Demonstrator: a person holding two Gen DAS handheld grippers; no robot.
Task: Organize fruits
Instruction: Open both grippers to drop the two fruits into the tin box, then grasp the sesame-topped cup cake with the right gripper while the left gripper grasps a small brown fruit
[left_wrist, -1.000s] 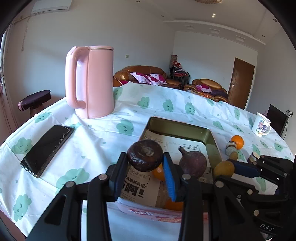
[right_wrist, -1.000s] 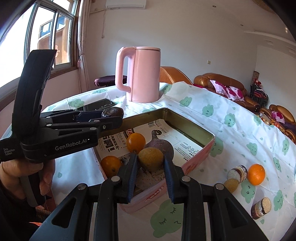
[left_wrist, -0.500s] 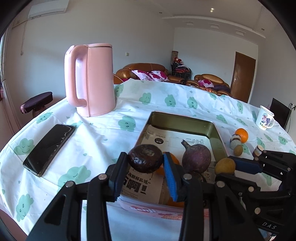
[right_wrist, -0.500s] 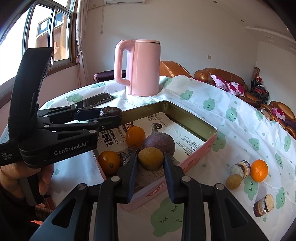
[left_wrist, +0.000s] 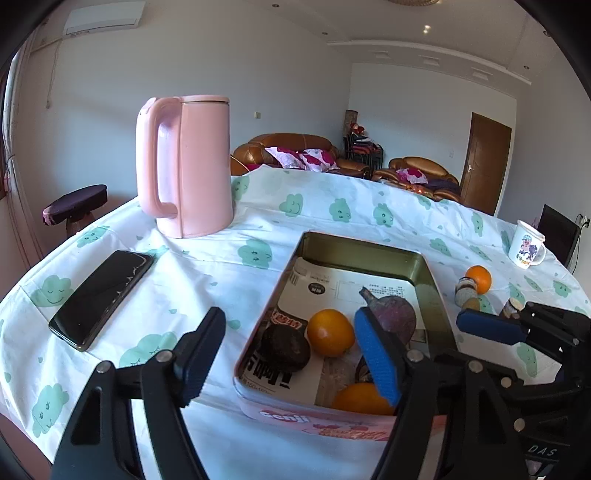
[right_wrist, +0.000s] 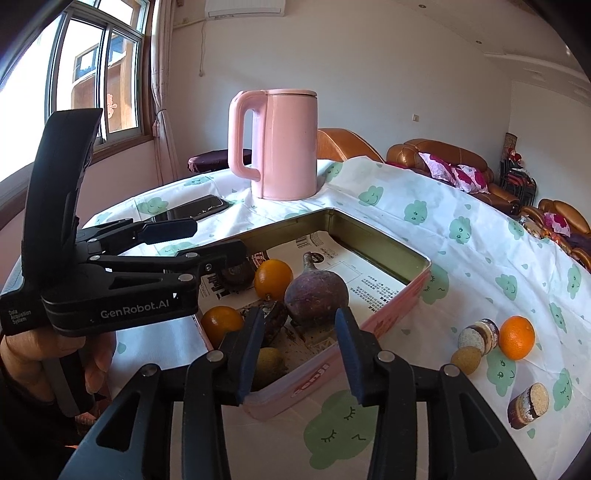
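A pink tin (left_wrist: 362, 247) lined with printed paper holds a purple fruit (left_wrist: 391, 317), two oranges (left_wrist: 330, 332) and a dark brown fruit (left_wrist: 286, 352). My left gripper (left_wrist: 288, 358) hovers over the tin's near left corner. Its jaws are opening, and the dark brown fruit lies loose in the tin below them. My right gripper (right_wrist: 300, 347) is at the tin's near edge (right_wrist: 388, 314), jaws also opening, nothing pressed between them. A yellow-brown fruit (right_wrist: 267, 363) rests in the tin under its left finger. On the cloth to the right lie another orange (right_wrist: 517, 338) and a small yellow-brown fruit (right_wrist: 466, 360).
A tall pink kettle (left_wrist: 184, 166) stands behind the tin. A black phone (left_wrist: 101, 299) lies at the left, and a white mug (left_wrist: 526, 249) at the far right. Small round layered cakes (right_wrist: 528, 404) sit by the loose fruits. A hand (right_wrist: 92, 358) holds the left gripper.
Both grippers have spread their jaws. The dark brown fruit fell from the left gripper into the tin. The yellow-brown fruit dropped out of the right gripper into the tin's near corner.
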